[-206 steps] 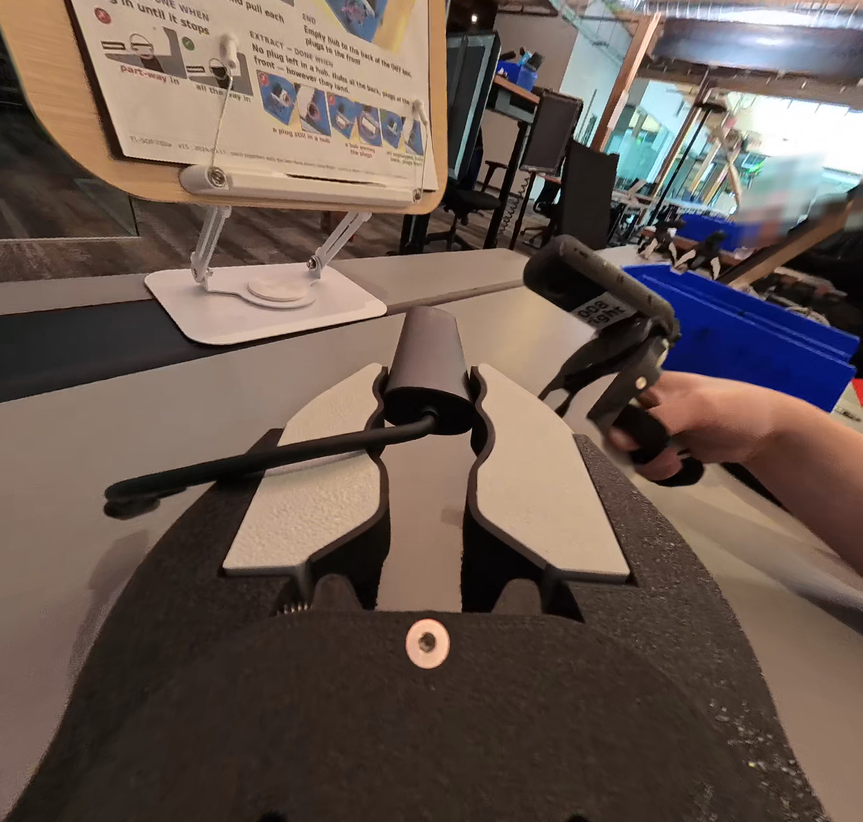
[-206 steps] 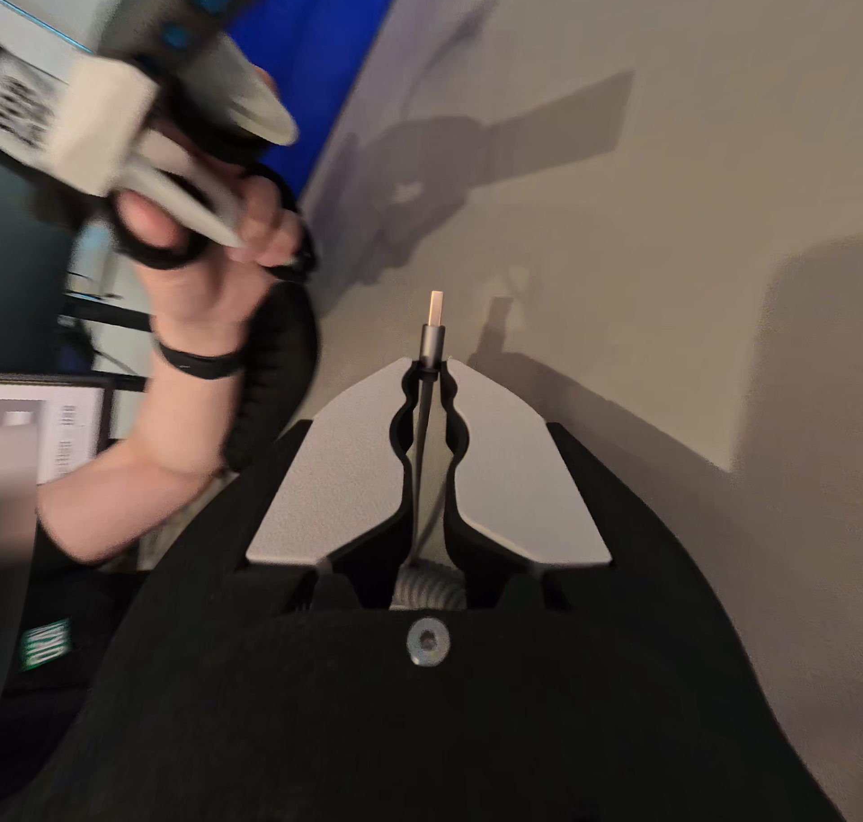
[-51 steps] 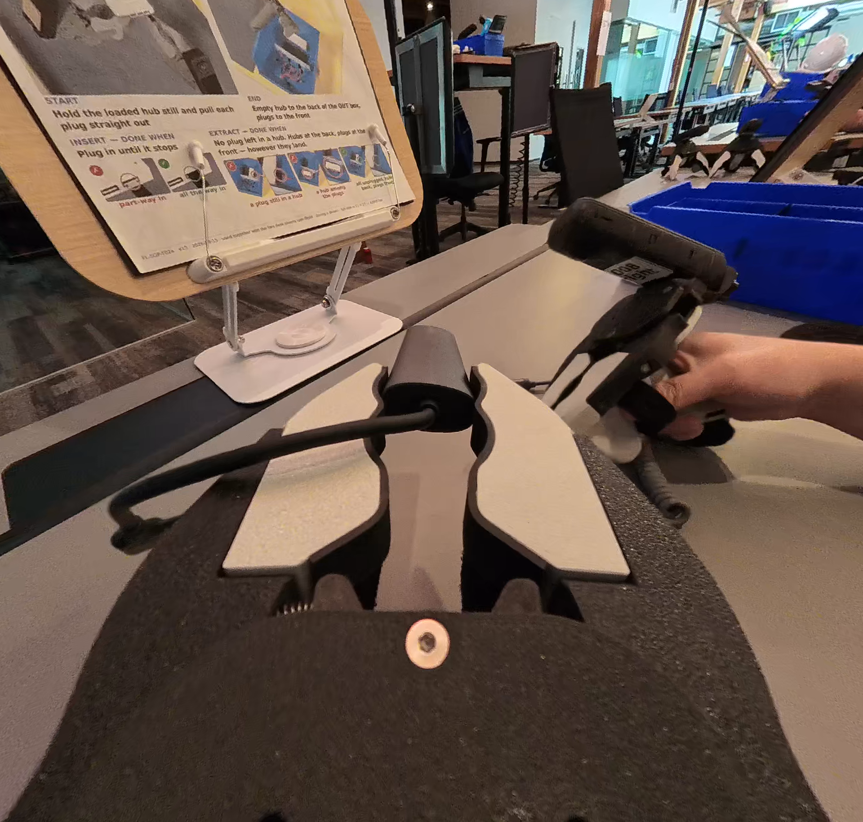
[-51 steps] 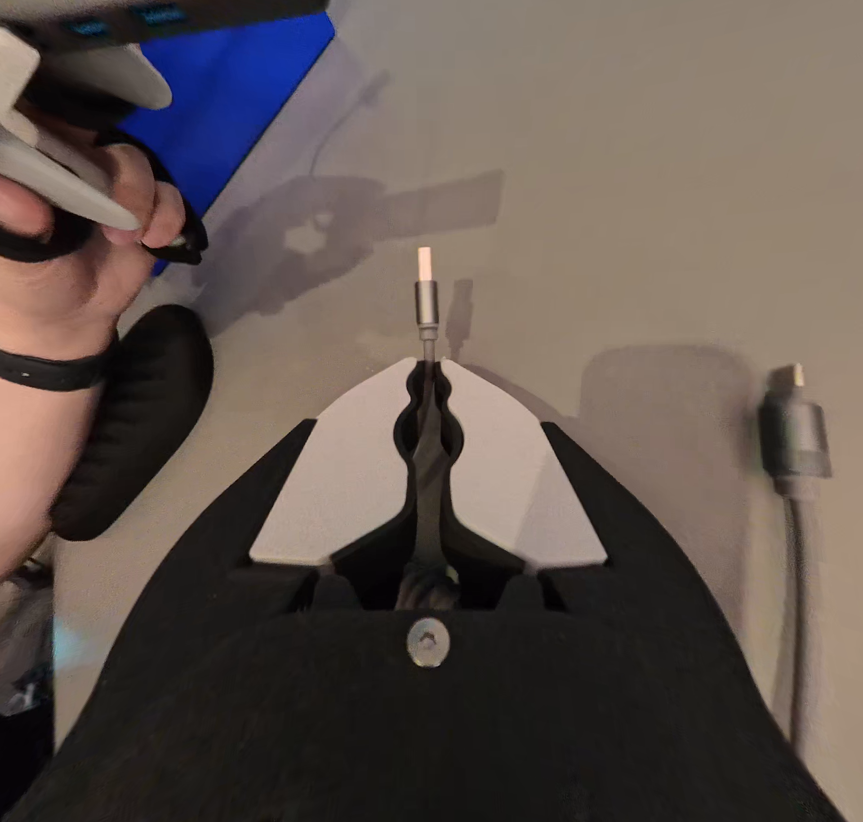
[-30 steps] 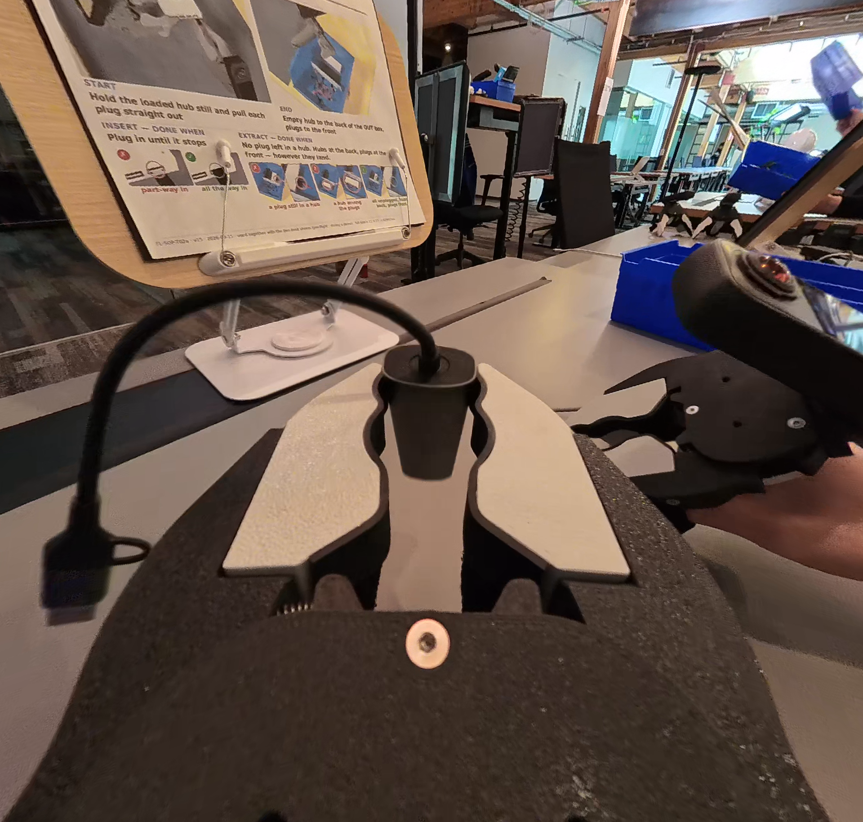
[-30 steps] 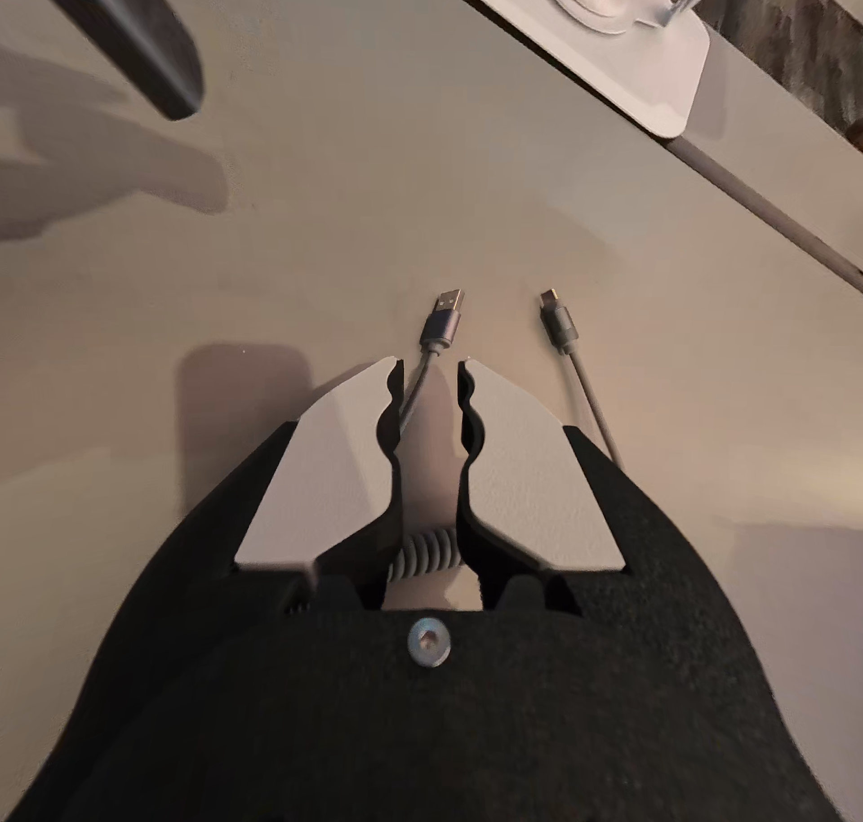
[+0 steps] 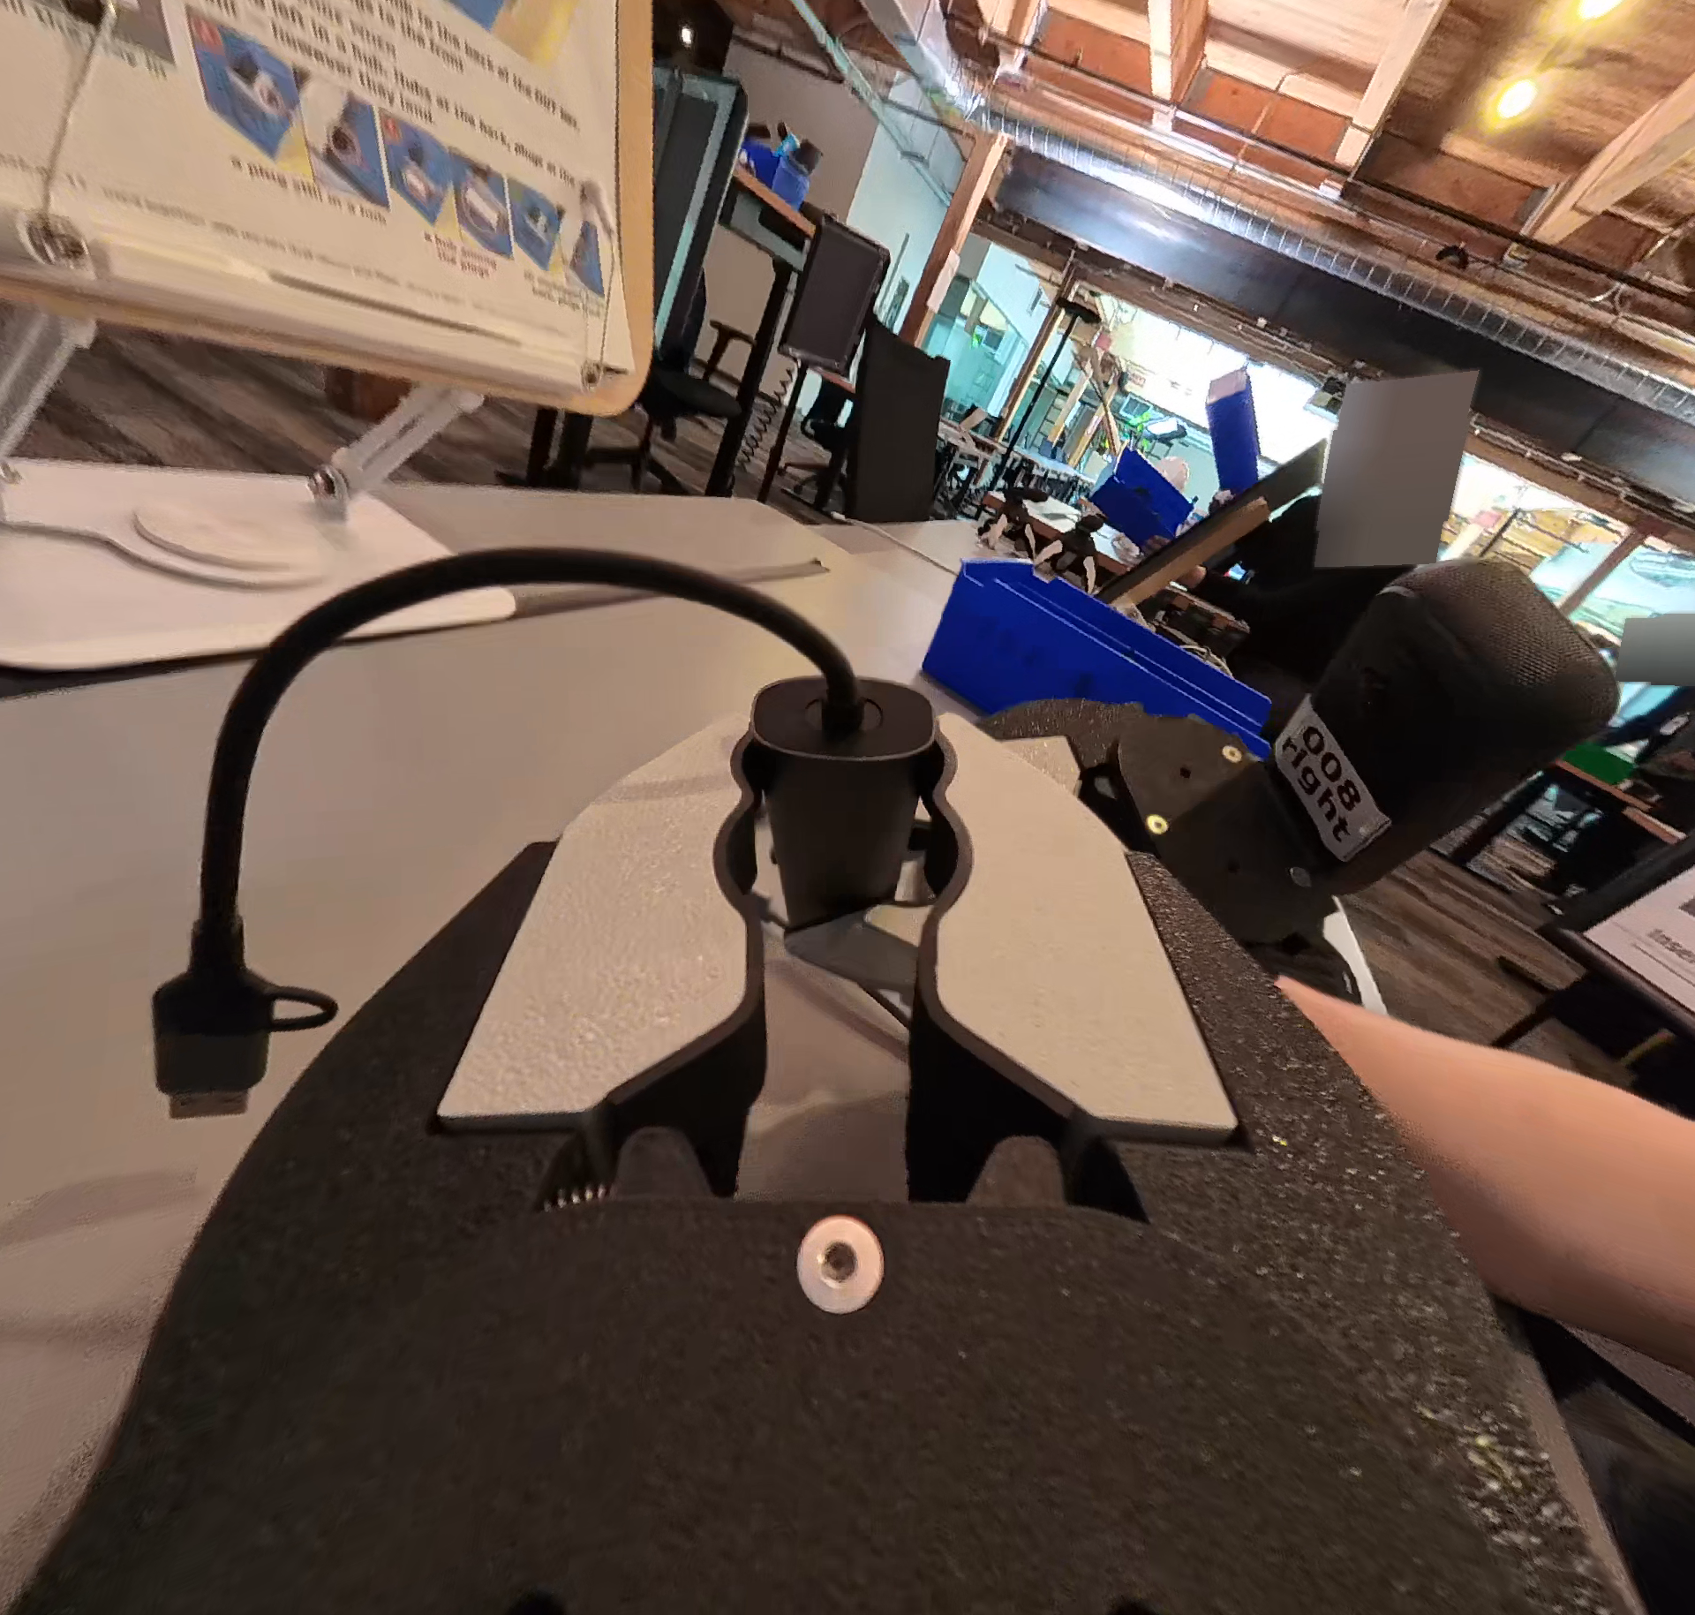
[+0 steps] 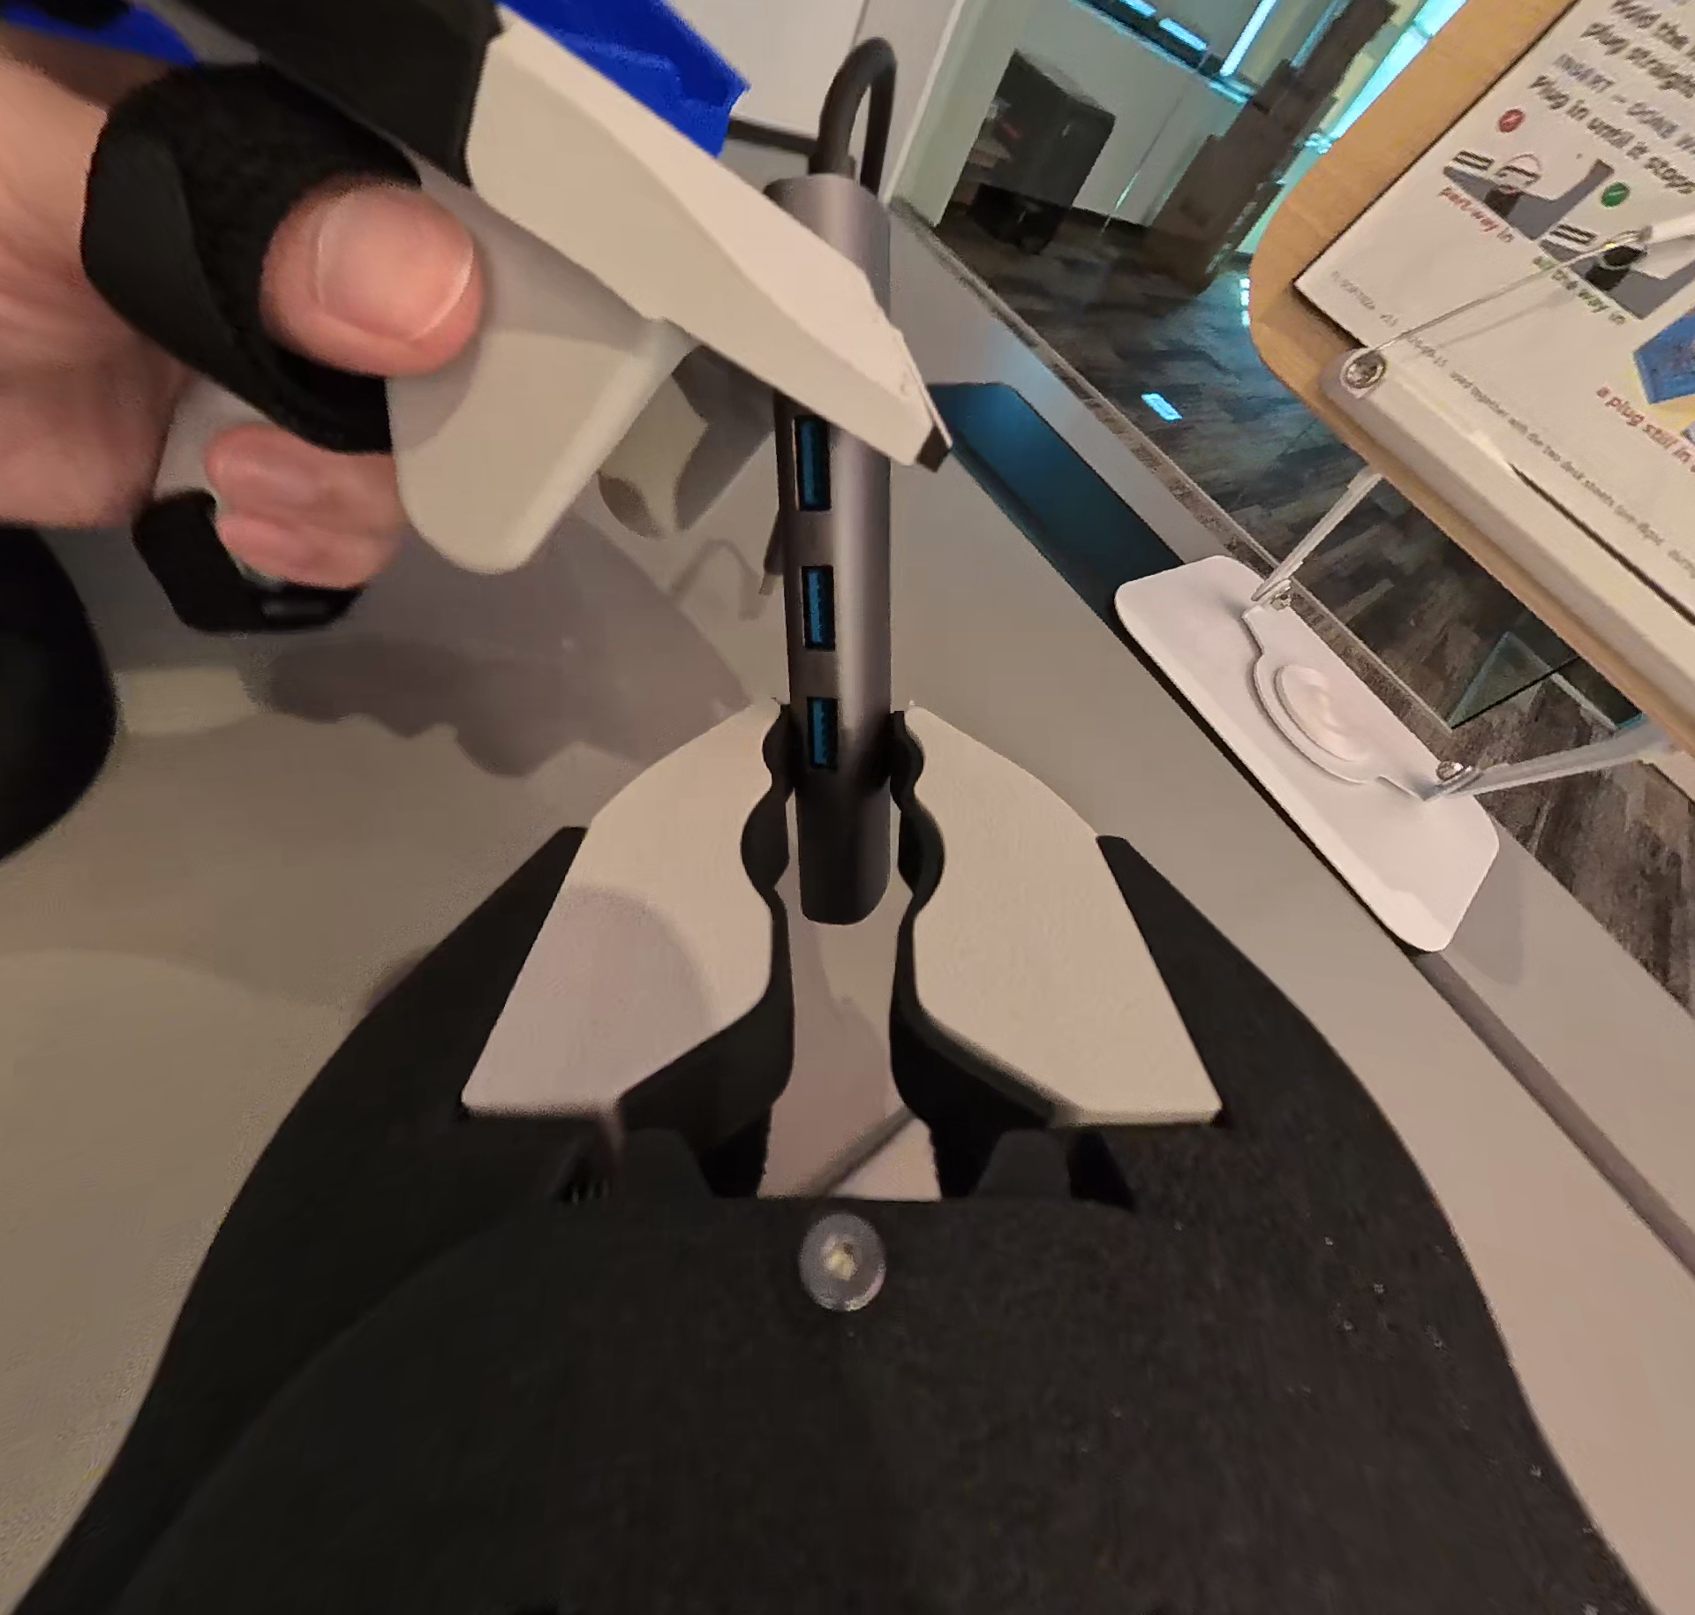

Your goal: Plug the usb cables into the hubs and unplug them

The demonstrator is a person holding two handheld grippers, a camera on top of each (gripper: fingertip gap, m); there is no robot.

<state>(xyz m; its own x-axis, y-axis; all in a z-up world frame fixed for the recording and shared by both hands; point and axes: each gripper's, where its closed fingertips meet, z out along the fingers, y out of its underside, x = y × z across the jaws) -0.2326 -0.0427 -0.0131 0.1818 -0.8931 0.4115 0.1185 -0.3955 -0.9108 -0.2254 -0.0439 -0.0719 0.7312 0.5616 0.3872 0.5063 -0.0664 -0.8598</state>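
A dark grey USB hub stands upright in my left gripper, which is shut on its upper end. The hub's black cable arcs to the left and its plug hangs free. In the right wrist view the hub shows three blue ports, all empty. My right gripper is closed against both sides of the hub's lower end. The left gripper's finger crosses the hub higher up. The right gripper's body sits just right of the left fingers. No USB cable is in view.
An instruction board on a white stand is at the far edge of the grey table. A blue bin stands behind the grippers. A hand holds the left gripper, and a forearm reaches in from the right. Spacing between my two grippers at the tips: around 6 cm.
My left gripper turned the hub from lying flat to upright. My right gripper let the USB cable go onto the table, then swung up and closed on the hub's lower end.
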